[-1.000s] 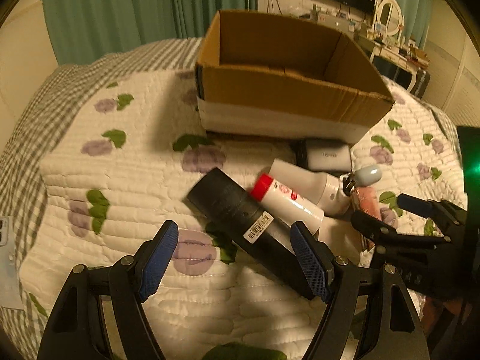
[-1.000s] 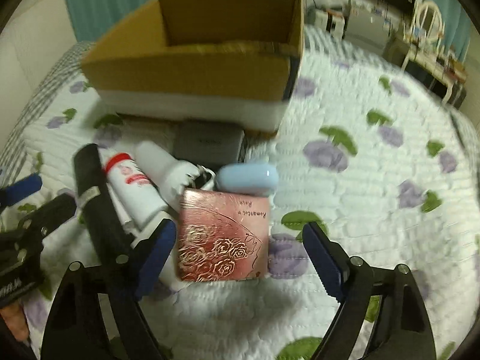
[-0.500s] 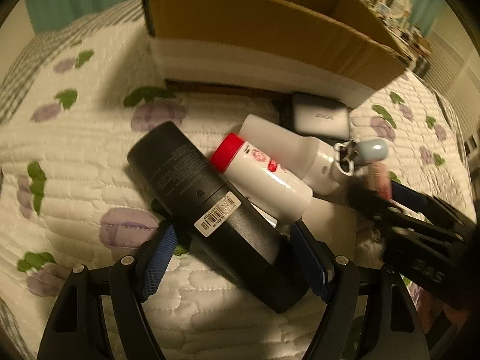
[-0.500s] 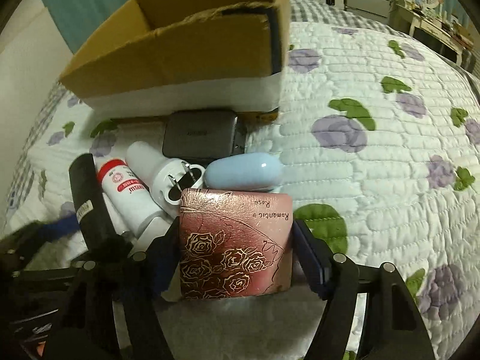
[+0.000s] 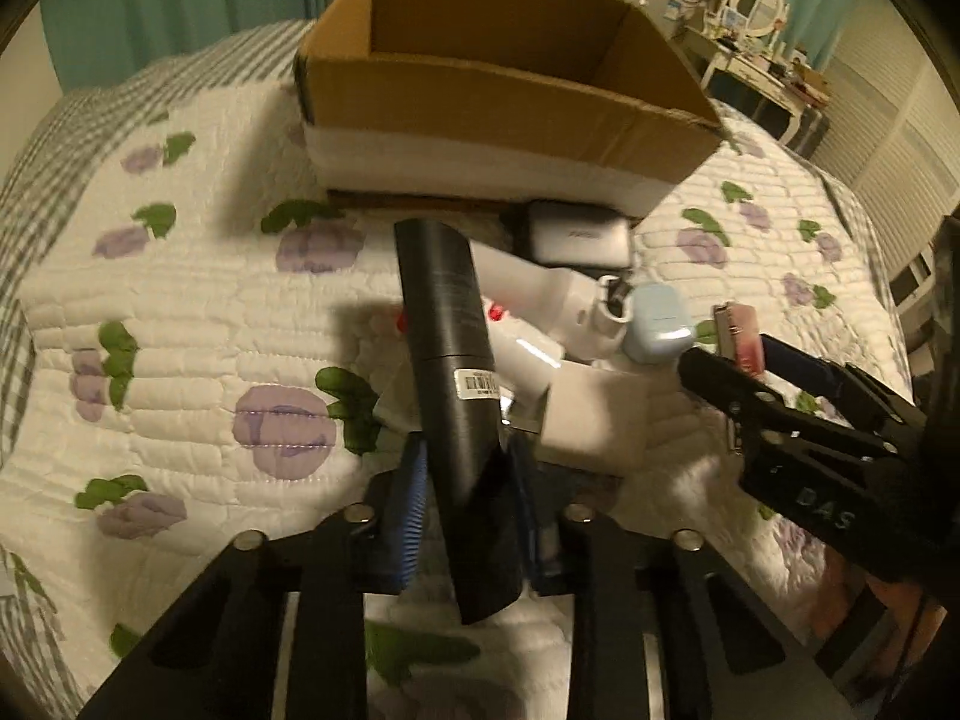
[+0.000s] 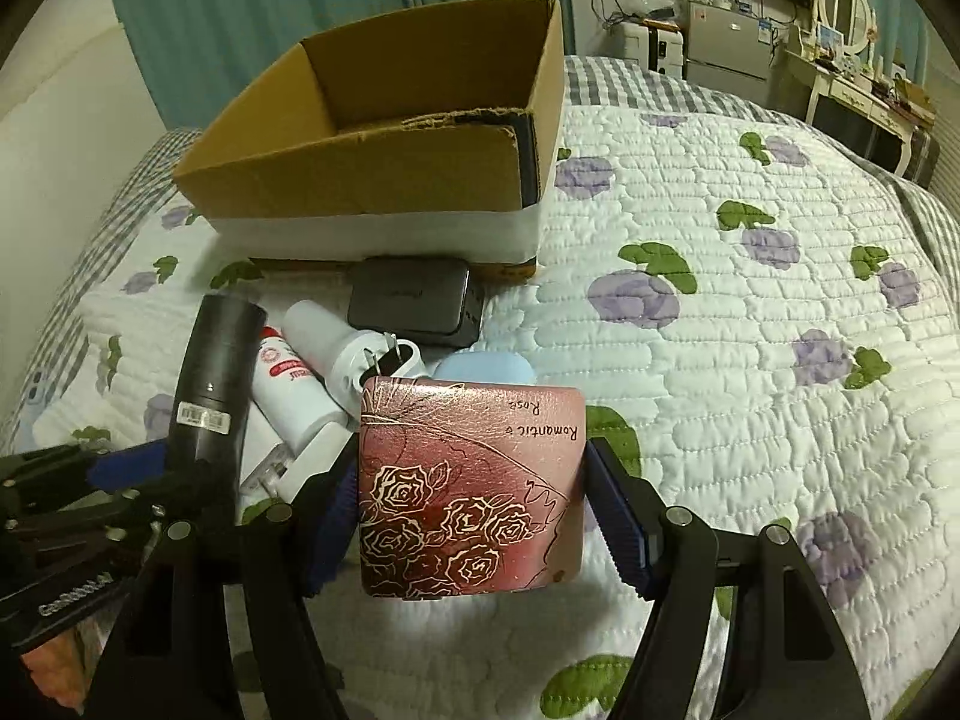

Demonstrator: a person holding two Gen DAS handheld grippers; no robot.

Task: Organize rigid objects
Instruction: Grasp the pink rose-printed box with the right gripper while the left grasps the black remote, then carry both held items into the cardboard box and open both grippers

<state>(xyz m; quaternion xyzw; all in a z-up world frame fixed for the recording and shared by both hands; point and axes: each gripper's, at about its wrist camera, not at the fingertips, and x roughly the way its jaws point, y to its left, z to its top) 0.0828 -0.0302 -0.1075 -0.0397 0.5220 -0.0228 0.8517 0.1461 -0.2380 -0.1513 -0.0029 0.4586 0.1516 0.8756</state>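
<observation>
My left gripper [image 5: 468, 516] is shut on a black cylinder [image 5: 450, 348] with a barcode label, lifted off the quilt; it also shows in the right wrist view [image 6: 210, 384]. My right gripper [image 6: 471, 522] is shut on a red rose-patterned box [image 6: 471, 480], seen edge-on in the left wrist view [image 5: 741, 333]. An open cardboard box [image 5: 510, 96] stands behind the pile and looks empty [image 6: 384, 138]. On the quilt lie a red-capped white tube [image 6: 288, 378], a white plug adapter [image 6: 354, 348], a pale blue case [image 5: 660, 324] and a dark grey charger [image 6: 411, 300].
A flat white box [image 5: 588, 414] lies under the pile. The flowered quilt [image 6: 750, 330] spreads to the right. A dressing table with a mirror [image 6: 846, 6] and a wall screen stand beyond the bed. Green curtains hang behind the box.
My left gripper has closed on the black cylinder and raised it, turning it upright in view. My right gripper has closed on the rose box and lifted it.
</observation>
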